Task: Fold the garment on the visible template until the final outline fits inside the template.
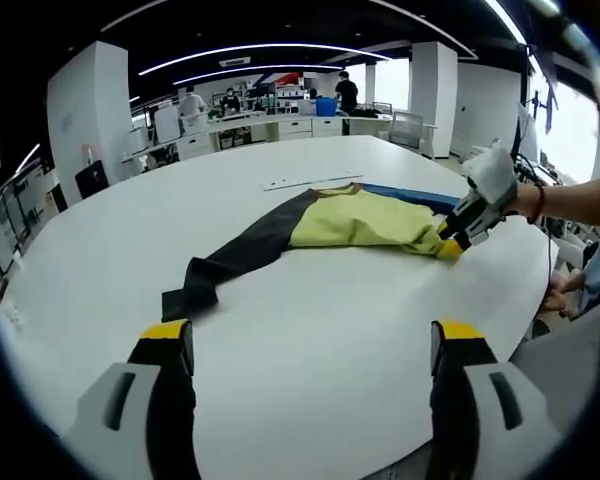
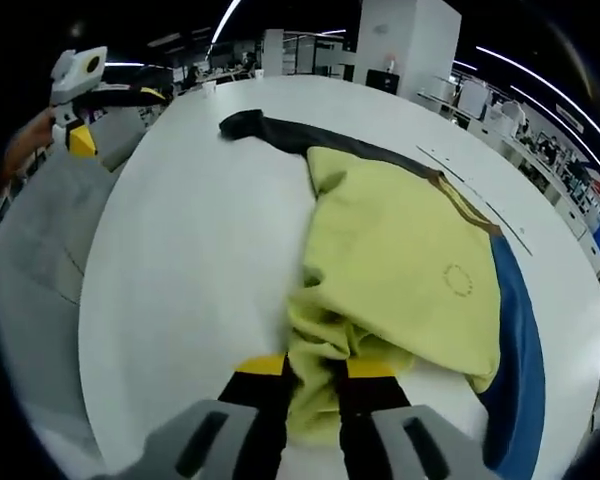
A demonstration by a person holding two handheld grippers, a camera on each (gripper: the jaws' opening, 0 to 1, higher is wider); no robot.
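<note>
right gripper view: right gripper (image 2: 315, 385) clamps garment (image 2: 400, 270) (round emblem unreadable); left gripper (image 1: 310, 345) jaws apart.

Left gripper (image 1: 314, 352) held level, jaws spread wide, empty. Right gripper (image 2: 314, 385) jaws pinched on cloth, forearm (image 1: 580, 196) extended.

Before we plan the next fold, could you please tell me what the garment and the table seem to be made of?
Garment: soft matte knit, probably cotton jersey; it bunches into folds where the right gripper pinches it. Table: hard, smooth white top, possibly laminate, with a faint sheen.
</note>
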